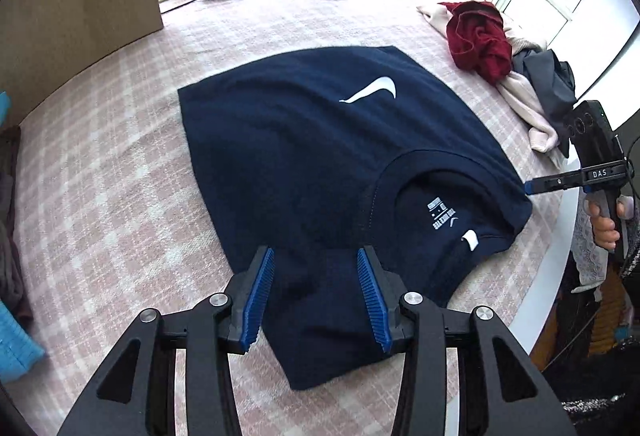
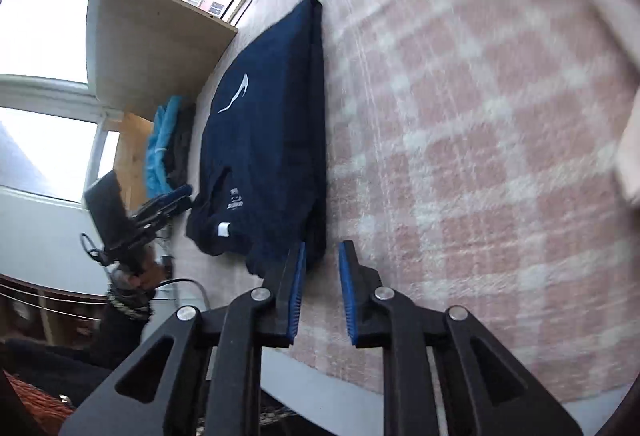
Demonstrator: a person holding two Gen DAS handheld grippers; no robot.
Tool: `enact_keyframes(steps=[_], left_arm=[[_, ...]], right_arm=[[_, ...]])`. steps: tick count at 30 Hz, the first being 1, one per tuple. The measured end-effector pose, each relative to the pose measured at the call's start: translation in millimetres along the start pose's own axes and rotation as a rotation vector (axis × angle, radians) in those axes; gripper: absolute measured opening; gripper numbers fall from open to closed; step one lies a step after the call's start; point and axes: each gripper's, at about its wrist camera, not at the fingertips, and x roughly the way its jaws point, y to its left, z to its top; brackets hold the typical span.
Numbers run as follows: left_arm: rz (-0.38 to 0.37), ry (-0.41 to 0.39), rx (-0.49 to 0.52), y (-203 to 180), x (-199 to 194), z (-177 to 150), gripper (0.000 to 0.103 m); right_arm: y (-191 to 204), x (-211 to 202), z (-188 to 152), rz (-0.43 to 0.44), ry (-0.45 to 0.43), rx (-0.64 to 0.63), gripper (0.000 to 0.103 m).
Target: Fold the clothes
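The left tongs point(image 1: 316, 296) hang open over the near edge of the navy shirt point(image 1: 304, 140). The right tongs point(image 2: 322, 292) are open too, just beside the shirt's folded side, holding nothing. The shirt lies partly folded on the pink checked bed point(image 1: 120, 196). If the tongs pinch only the top layer, the fold may slip apart. A white swoosh point(image 1: 372, 92) marks the chest. The neck label's print is too small to read. "DAS" is written on the right tongs.

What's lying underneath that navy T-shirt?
The navy T-shirt lies flat on a pink checked cover, which shows all around it. Whether anything else sits beneath the shirt cannot be seen; the fabric hides it.
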Motion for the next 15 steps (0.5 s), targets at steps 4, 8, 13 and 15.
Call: enact_keyframes(steps=[4, 8, 13, 15], left_arm=[[-0.006, -0.022, 0.009, -1.7, -23.9, -19.5, 0.042], [-0.004, -0.027, 0.115, -25.4, -27.8, -29.2, 0.042], [0.024, 0.001, 0.265, -51.3, -17.6, -42.4, 0.042], [0.043, 0.017, 0.261, -43.9, -18.9, -52.7, 0.043]], right_arm=[[62.3, 3.7, 17.6, -0.088, -0.044, -0.234, 0.027], [96.4, 46.8, 35.8, -0.194, 0.024, -0.385, 0.029], [115.8, 73.0, 34.3, -0.231, 0.102, -0.485, 0.029], [128.4, 67.5, 18.5, -0.195, 0.113, -0.556, 0.029]])
